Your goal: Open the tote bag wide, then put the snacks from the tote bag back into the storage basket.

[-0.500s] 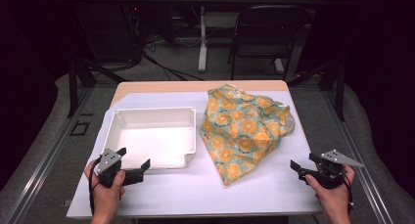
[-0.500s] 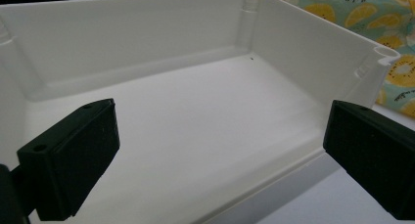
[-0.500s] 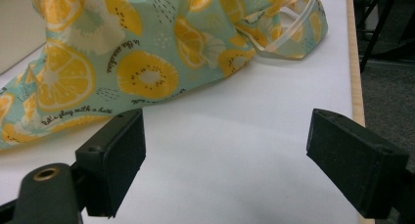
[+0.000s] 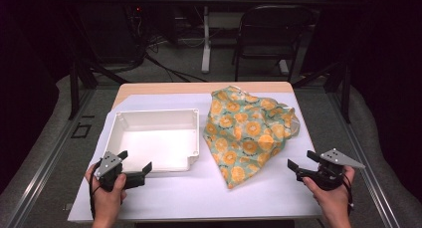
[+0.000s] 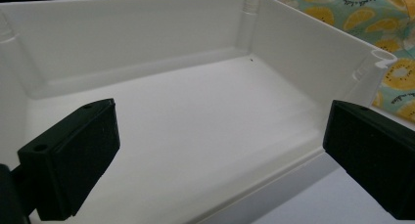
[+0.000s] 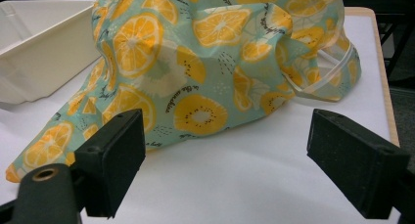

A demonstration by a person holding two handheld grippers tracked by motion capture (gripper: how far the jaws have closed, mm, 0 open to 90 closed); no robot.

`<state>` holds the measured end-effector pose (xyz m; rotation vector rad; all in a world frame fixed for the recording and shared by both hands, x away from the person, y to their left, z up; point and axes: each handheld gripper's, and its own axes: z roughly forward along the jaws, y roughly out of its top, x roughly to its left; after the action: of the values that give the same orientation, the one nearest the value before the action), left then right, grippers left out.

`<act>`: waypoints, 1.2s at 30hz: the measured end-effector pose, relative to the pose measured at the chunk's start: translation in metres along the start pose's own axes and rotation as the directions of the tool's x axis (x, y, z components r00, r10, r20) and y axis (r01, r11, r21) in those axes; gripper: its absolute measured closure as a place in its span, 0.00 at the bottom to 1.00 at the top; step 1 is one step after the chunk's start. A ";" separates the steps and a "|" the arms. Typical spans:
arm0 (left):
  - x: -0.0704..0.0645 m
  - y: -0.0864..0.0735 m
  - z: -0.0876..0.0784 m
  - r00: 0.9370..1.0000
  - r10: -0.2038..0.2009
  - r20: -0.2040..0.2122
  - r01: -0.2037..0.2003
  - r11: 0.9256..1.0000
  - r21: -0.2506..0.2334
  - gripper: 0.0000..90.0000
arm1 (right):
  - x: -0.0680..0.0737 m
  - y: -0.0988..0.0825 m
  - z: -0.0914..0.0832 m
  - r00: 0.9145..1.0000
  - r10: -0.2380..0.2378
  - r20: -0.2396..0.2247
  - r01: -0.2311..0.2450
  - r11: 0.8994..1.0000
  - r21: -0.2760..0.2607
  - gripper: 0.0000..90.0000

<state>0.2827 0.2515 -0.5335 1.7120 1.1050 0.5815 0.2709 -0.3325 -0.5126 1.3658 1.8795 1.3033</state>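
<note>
room: dark workshop, a folding chair [image 4: 268, 36] and cables on the floor behind a table [image 4: 199, 198] with a white top, wood strip along the far edge.

landmark: the white tray [image 4: 154, 138], sitting left of centre on the table, nothing in it.

what changed: honestly not much. Compared with half a second back, both hands sit in about the same spots and the cloth hasn't budged. So I'd say the job hasn't really kicked off, probably getting the cloth into the tray.

cloth: the orange-slice print cloth [image 4: 249, 131] lies crumpled right beside the tray, its left edge just about at the tray's right wall, pointy corner aimed toward the person.

left claw: the left gripper [image 4: 135, 167] hovers at the tray's near edge, jaws spread wide, nothing between them, just the bare tray floor [image 5: 205, 121] ahead.

right claw: the right gripper [image 4: 301, 161] is on the far side of the cloth from the tray, jaws wide apart too, gripping nothing, aimed at the cloth [image 6: 205, 72] but not touching it.

next, my guess: right one goes for that near corner.
</note>
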 end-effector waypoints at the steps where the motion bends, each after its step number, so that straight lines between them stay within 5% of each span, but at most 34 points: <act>1: 0.000 0.000 0.000 1.000 0.000 -0.001 0.000 1.000 0.001 0.00 | 0.000 0.000 0.000 1.000 -0.001 0.000 0.001 1.000 0.000 0.15; 25: 0.002 0.000 0.001 1.000 -0.003 0.001 0.003 1.000 0.005 0.00 | 0.017 0.020 0.009 1.000 -0.023 -0.019 0.022 1.000 -0.021 0.15; 36: -0.002 0.001 0.003 1.000 -0.005 0.011 0.005 1.000 0.009 0.00 | 0.020 0.061 0.023 0.998 -0.035 -0.046 0.032 0.998 -0.062 0.14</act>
<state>0.2849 0.2483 -0.5340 1.7181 1.1055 0.5644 0.3089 -0.3016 -0.4654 1.2777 1.8691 1.3757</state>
